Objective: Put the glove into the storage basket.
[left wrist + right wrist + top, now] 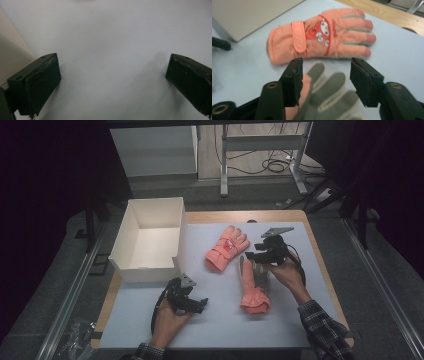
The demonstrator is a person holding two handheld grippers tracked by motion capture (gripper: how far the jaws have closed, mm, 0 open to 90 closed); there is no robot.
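Note:
Two orange gloves lie on the white mat (pixel 210 320). The far glove (pixel 226 249) (pixel 317 37) lies back up and shows a cartoon patch. The near glove (pixel 252 290) (pixel 327 92) lies palm up, grey palm showing, fingers pointing away from the person. My right gripper (pixel 256 256) (pixel 325 77) is open, with its jaws either side of that glove's grey fingers and not closed on them. My left gripper (pixel 196 304) (pixel 112 80) is wide open low over bare mat at the front left, with nothing between its jaws.
An open white box (pixel 150 237) stands at the mat's back left. The wooden table edge (pixel 320 265) frames the mat. Desk legs and cables (pixel 272 165) are on the floor beyond. A plastic bag (pixel 75 335) lies on the floor at the lower left.

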